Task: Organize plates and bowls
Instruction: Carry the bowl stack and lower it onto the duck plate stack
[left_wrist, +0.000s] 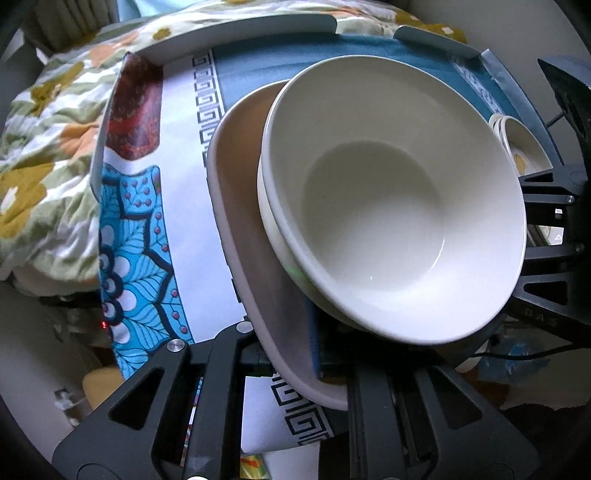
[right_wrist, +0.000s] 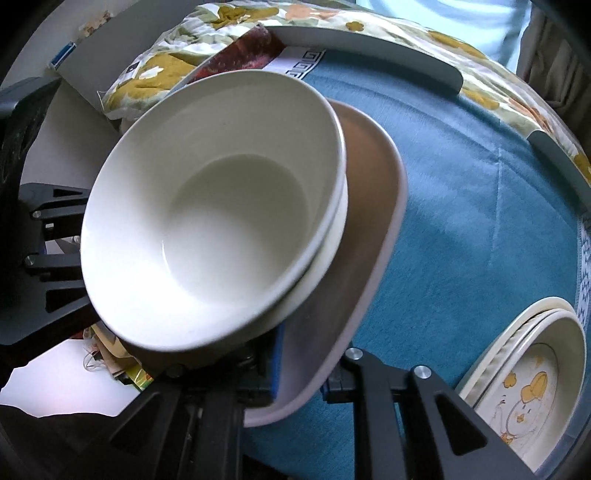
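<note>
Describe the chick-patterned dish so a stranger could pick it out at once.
Start at the blue tablecloth, where a grey-brown plate carries plain white stacked bowls between both grippers. Look away from that stack to the cloth's edge: a smaller cream dish sits nested in another. Only it has yellow cartoon chicks painted inside.

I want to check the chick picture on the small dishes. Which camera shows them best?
The right wrist view: the small dishes sit at its lower right, two nested, with the chick drawing clear inside. The left wrist view shows only a sliver of them at its right edge, behind the white bowl and partly hidden by the other gripper.
</note>
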